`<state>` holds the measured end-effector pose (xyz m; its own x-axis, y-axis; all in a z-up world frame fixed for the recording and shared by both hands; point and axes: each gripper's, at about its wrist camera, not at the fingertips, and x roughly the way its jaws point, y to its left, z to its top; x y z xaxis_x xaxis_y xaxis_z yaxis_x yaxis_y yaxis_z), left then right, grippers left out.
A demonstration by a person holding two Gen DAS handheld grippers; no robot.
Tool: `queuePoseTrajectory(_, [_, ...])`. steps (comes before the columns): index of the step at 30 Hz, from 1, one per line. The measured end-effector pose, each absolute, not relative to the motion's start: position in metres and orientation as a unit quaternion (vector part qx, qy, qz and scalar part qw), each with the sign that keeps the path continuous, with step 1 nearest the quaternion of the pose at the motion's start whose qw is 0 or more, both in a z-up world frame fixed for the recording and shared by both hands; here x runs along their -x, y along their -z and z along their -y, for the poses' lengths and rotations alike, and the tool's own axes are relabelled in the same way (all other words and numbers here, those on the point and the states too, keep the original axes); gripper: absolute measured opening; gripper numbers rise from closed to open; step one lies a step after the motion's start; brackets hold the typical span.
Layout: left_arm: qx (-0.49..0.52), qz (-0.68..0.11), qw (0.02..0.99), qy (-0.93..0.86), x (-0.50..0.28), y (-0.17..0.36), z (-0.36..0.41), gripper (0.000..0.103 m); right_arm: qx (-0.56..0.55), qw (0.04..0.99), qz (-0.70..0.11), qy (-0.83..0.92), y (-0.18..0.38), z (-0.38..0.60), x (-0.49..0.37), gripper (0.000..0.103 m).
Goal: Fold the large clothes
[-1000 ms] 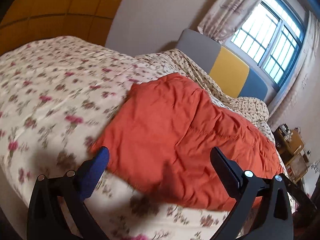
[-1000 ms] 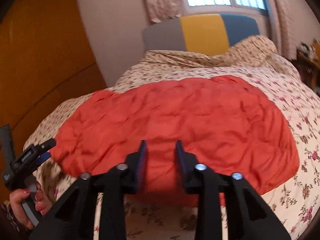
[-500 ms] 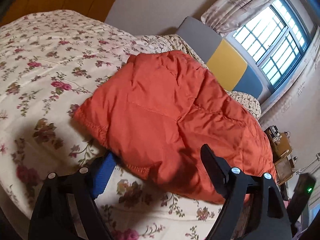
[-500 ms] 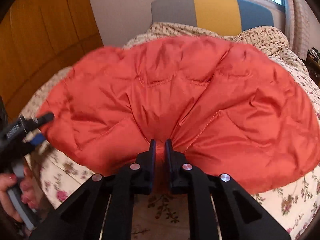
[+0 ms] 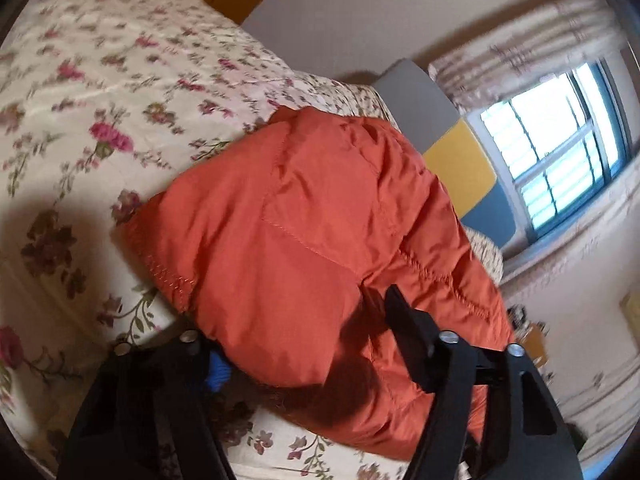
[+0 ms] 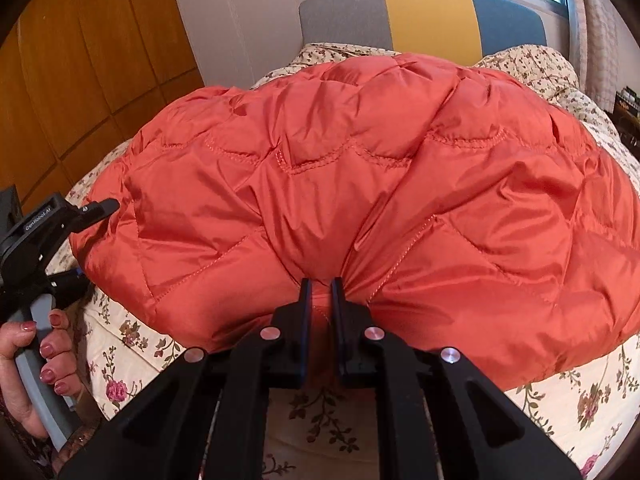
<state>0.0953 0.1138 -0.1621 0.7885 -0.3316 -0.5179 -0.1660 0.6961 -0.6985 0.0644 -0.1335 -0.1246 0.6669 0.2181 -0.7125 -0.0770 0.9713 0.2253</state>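
Note:
An orange quilted down jacket (image 6: 380, 184) lies bunched on the floral bedspread (image 6: 580, 400). My right gripper (image 6: 319, 292) is shut on the jacket's near hem at its middle, fabric pinched between the fingers. In the left wrist view the jacket (image 5: 304, 232) fills the centre. My left gripper (image 5: 304, 340) is open, its jaws wide around the jacket's left corner, which bulges between them and hides the blue-padded left finger (image 5: 218, 372). The left gripper also shows in the right wrist view (image 6: 52, 232), held by a hand at the jacket's left edge.
The bed's grey, yellow and blue headboard (image 6: 424, 16) stands at the far end under a window (image 5: 560, 148). Wooden wardrobe panels (image 6: 80, 64) are on the left. A small cluttered table (image 5: 528, 332) stands beside the bed on the right.
The right gripper closed on the jacket's near hem and bunched it up. The left gripper moved in over the jacket's left corner, which now sits between its jaws.

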Motion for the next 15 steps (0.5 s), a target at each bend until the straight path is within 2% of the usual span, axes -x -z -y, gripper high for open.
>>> queuePoseTrajectory(2, [0.407, -0.318, 0.855, 0.049, -0.092, 0.163, -0.116, 0.055, -0.095, 0.909, -0.398, -0.081, 0.125, 0.136, -0.064, 0.008])
queuePoseTrajectory(12, [0.434, -0.312, 0.842, 0.068, -0.089, 0.159, -0.104, 0.054, -0.107, 0.909, -0.394, -0.085, 0.126, 0.140, -0.064, 0.008])
queuePoseTrajectory(14, [0.439, -0.310, 0.840, 0.074, -0.092, 0.158, -0.104, 0.035, -0.112, 0.909, -0.392, -0.086, 0.127, 0.142, -0.063, 0.008])
queuePoseTrajectory(15, [0.441, -0.309, 0.839, 0.075, -0.093, 0.157, -0.104, 0.032, -0.115, 0.908, -0.392, -0.087, 0.127, 0.143, -0.063, 0.008])
